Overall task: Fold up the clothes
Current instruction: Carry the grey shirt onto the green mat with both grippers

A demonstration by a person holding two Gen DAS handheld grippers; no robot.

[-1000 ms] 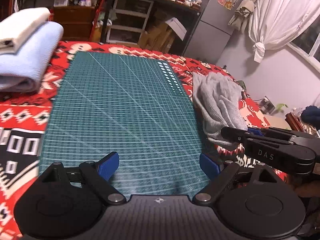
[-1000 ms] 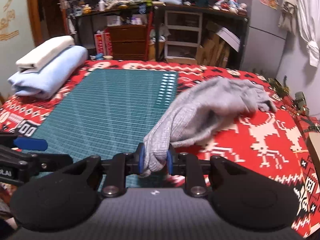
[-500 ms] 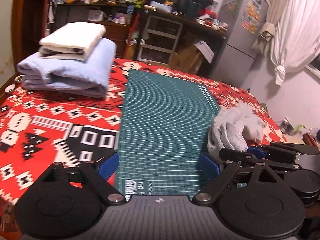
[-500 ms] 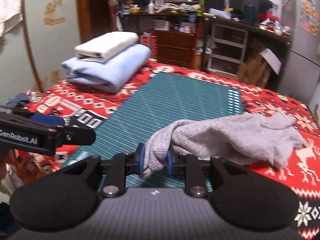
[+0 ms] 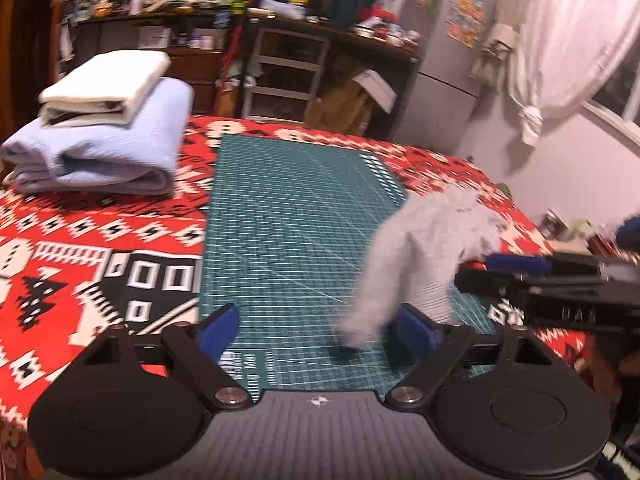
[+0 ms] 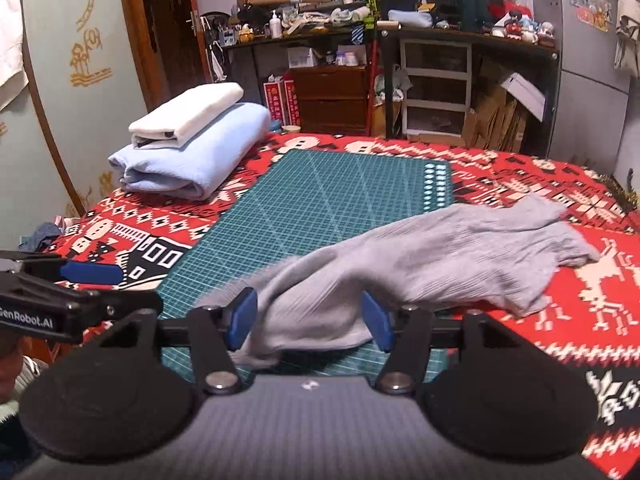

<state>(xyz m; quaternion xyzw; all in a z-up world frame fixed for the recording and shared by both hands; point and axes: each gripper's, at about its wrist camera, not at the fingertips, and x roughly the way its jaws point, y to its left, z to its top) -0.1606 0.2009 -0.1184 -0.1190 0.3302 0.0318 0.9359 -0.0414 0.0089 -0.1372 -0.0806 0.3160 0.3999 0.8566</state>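
A grey knit garment (image 6: 440, 256) lies across the right edge of the green cutting mat (image 6: 320, 200) and onto the red patterned cover. Its near end sags loosely between the blue pads of my right gripper (image 6: 310, 320), whose jaws are opening and do not pinch it. In the left wrist view the garment (image 5: 404, 256) is blurred. Its lower end hangs just inside the right pad of my left gripper (image 5: 316, 332), whose jaws are closing with the pads still apart. The right gripper (image 5: 476, 270) shows at the right there, and the left gripper (image 6: 132, 288) shows at the left of the right wrist view.
A folded light-blue blanket (image 5: 104, 160) with a folded white cloth (image 5: 108, 84) on top sits at the far left of the bed. Cluttered shelves (image 6: 436, 80), cardboard boxes and a grey cabinet stand behind the bed. A white curtain (image 5: 560, 40) hangs at the right.
The right gripper's jaws have spread and released the grey garment they were pinching. The garment's near end has come left onto the mat by the left gripper. The left jaws have narrowed slightly.
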